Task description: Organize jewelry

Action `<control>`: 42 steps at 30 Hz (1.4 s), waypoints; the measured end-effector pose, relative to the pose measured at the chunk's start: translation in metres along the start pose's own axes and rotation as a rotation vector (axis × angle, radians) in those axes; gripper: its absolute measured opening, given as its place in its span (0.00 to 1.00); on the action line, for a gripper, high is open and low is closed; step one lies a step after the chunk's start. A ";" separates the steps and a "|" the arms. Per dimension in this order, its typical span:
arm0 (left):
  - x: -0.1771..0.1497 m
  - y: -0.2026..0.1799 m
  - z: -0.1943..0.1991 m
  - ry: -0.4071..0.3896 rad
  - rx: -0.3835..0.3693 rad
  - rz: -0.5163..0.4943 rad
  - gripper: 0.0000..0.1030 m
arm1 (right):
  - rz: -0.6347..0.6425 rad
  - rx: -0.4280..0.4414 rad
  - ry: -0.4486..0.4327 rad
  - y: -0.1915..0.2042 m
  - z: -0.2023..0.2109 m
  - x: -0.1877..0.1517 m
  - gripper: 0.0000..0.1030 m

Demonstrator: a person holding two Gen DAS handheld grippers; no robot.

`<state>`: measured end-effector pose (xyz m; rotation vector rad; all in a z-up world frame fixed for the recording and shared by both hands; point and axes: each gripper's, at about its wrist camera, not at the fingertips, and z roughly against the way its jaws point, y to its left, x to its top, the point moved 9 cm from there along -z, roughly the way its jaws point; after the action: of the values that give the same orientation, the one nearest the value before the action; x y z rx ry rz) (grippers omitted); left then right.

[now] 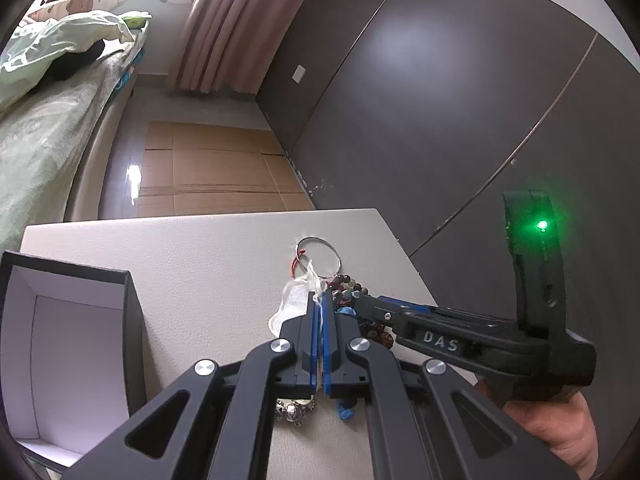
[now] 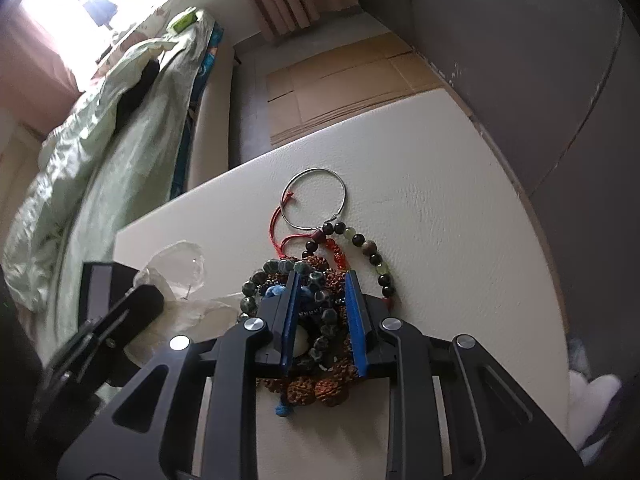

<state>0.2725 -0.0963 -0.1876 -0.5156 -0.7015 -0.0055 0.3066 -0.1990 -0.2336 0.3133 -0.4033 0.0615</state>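
Observation:
A tangle of bead bracelets (image 2: 320, 308) lies on the white table (image 2: 440, 208): dark green beads, brown seed beads and a blue cord. My right gripper (image 2: 322, 276) points down into the pile, its blue pads pressed against beads on both sides. Beyond it lie a silver bangle (image 2: 314, 200) with a red cord and a mixed-colour bead strand (image 2: 368, 252). My left gripper (image 1: 322, 300) is shut on a clear plastic bag (image 1: 292, 304), which hangs from its tips. An open dark box (image 1: 72, 340) with a white inside stands at the left.
A small silver piece (image 1: 292, 410) lies under the left gripper. A person's hand (image 1: 560, 432) holds the right gripper's handle. Past the table edge are a bed (image 1: 48, 128), flat cardboard (image 1: 216, 168) on the floor and a dark wall (image 1: 440, 100).

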 end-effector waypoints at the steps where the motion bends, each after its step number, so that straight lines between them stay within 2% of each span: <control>1: 0.000 -0.001 0.002 -0.001 0.002 -0.002 0.00 | 0.014 -0.009 -0.005 0.001 -0.001 0.000 0.23; 6: -0.004 0.001 0.014 -0.010 0.016 -0.008 0.00 | 0.049 -0.055 -0.005 -0.002 -0.002 -0.004 0.10; 11: -0.010 0.000 0.030 -0.027 0.024 -0.007 0.00 | 0.025 -0.014 -0.015 -0.005 0.006 -0.008 0.09; 15: -0.010 -0.002 0.048 -0.051 0.028 -0.011 0.00 | -0.007 0.037 -0.057 -0.007 0.025 -0.009 0.09; 22: -0.012 -0.002 0.086 -0.108 0.050 -0.021 0.00 | -0.039 0.157 -0.162 0.004 0.069 -0.009 0.09; 27: -0.008 0.008 0.115 -0.157 0.064 -0.002 0.00 | -0.049 0.201 -0.237 0.013 0.097 -0.008 0.09; 35: 0.004 0.037 0.152 -0.218 0.097 0.047 0.00 | -0.008 0.289 -0.322 0.049 0.129 -0.013 0.09; 42: 0.002 0.069 0.157 -0.203 0.110 0.124 0.00 | 0.023 0.351 -0.320 0.085 0.126 -0.017 0.09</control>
<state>0.1898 0.0361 -0.1161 -0.4569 -0.8624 0.2025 0.2333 -0.1571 -0.1058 0.6694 -0.7160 0.1061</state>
